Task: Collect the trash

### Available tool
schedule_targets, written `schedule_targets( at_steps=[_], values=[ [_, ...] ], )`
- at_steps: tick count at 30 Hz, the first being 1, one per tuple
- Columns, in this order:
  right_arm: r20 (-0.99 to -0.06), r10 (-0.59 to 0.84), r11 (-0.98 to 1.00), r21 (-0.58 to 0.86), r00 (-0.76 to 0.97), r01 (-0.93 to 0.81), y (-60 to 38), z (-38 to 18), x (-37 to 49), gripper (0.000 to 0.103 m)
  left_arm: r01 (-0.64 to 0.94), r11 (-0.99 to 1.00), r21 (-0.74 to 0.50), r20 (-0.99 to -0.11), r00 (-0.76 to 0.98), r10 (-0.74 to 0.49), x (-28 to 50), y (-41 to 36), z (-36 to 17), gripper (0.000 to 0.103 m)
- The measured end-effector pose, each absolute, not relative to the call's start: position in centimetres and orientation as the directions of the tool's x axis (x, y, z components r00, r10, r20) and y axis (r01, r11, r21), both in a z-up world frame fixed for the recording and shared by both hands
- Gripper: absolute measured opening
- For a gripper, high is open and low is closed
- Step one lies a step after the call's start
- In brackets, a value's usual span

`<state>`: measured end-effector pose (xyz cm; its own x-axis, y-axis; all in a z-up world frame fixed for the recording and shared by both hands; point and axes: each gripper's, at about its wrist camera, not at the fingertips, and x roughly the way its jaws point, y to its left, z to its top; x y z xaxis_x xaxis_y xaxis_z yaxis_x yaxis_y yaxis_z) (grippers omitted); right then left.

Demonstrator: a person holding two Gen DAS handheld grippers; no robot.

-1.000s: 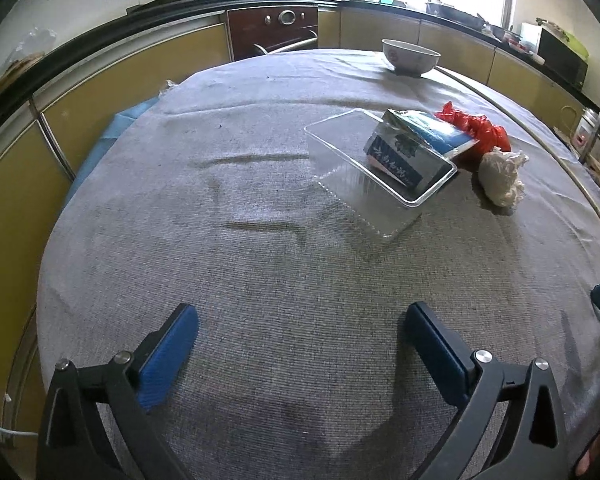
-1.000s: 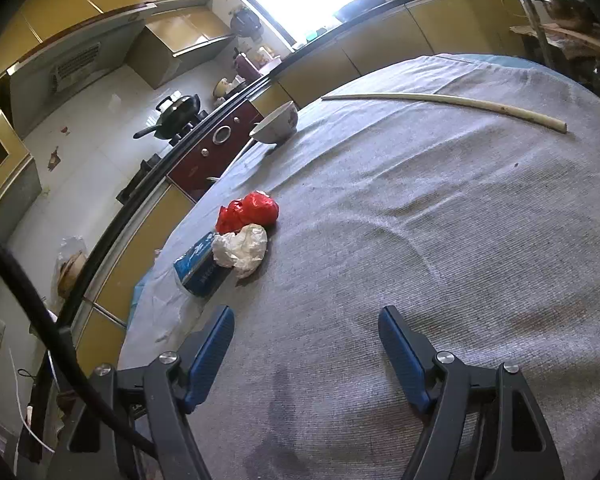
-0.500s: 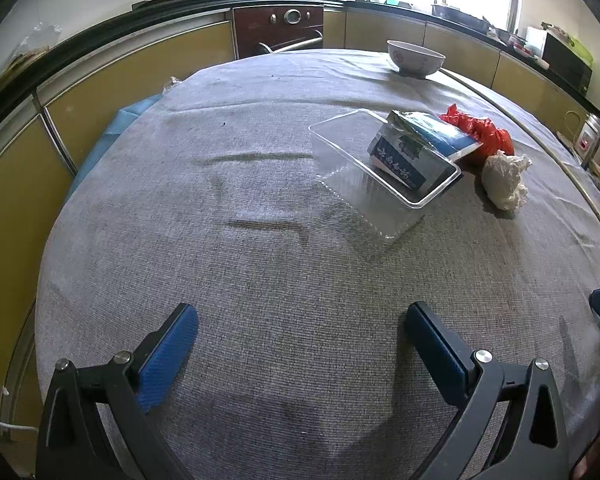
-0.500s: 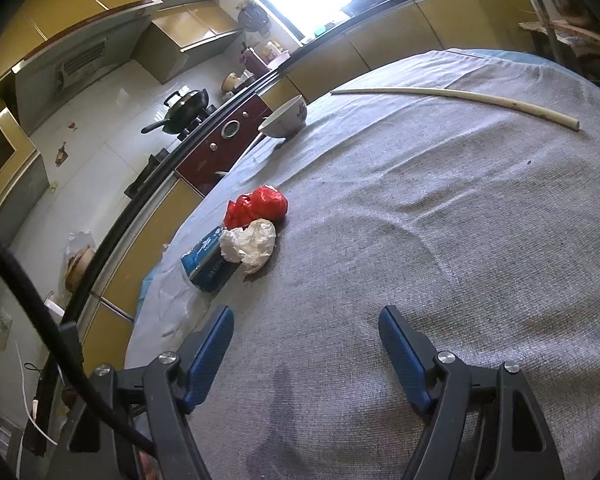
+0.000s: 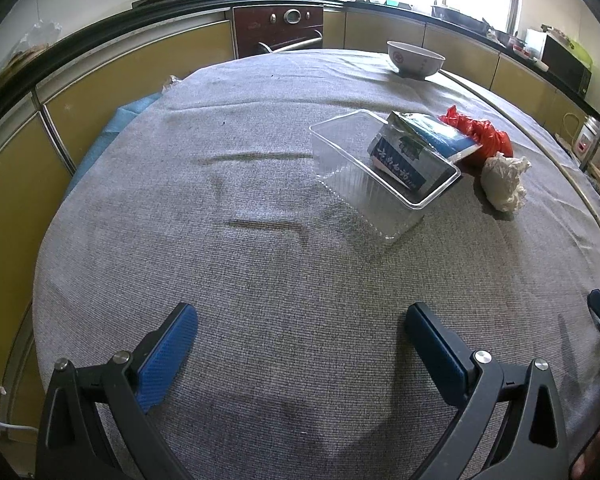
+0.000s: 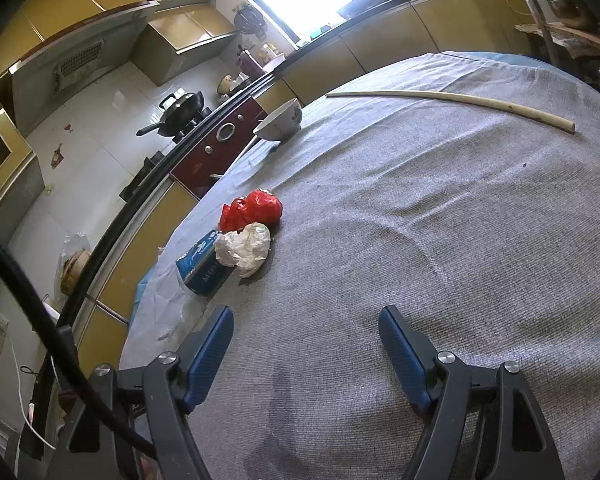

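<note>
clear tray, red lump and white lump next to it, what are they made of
Clear tray: looks like thin rigid plastic, glossy; the cloth shows through its ribbed walls.
Red lump: probably a thin plastic bag, shiny and crumpled with sharp creases.
White lump: crumpled thin plastic or tissue; the look leaves it open.

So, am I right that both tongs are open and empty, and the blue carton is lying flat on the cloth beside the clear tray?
Not quite: the left wrist view shows the blue carton leaning inside the clear tray, not beside it. Both left tongs and right tongs are open and empty.
</note>
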<state>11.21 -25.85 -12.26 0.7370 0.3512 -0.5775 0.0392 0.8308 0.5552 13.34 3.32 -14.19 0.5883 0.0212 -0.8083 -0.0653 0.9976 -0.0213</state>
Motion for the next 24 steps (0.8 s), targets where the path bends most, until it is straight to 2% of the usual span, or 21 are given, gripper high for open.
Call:
schedule_targets(
  at_steps=[13,17,20,24],
  values=[
    [-0.585,0.335,0.837,0.544,0.738,0.051,-25.8,-12.2,11.2,0.078,-0.057,0.998,-0.033,-0.807,0.59,0.007,13.2,3.4,-14.1,0.103],
    [-0.632,0.298,0.863,0.498,0.715,0.08,-24.9,-11.8,11.5,0.078,-0.051,0.998,-0.041,-0.806,0.592,-0.003,13.2,3.5,-14.1,0.103],
    [-0.651,0.354,0.85,0.523,0.672,0.058,-24.0,-11.0,12.9,0.078,-0.05,0.997,-0.061,-0.802,0.598,-0.019,13.1,3.8,-14.0,0.103],
    [-0.644,0.349,0.871,0.491,0.681,0.018,-22.7,-9.0,15.5,0.078,-0.048,0.996,-0.08,-0.798,0.602,-0.035,13.1,4.0,-14.0,0.103]
  ],
)
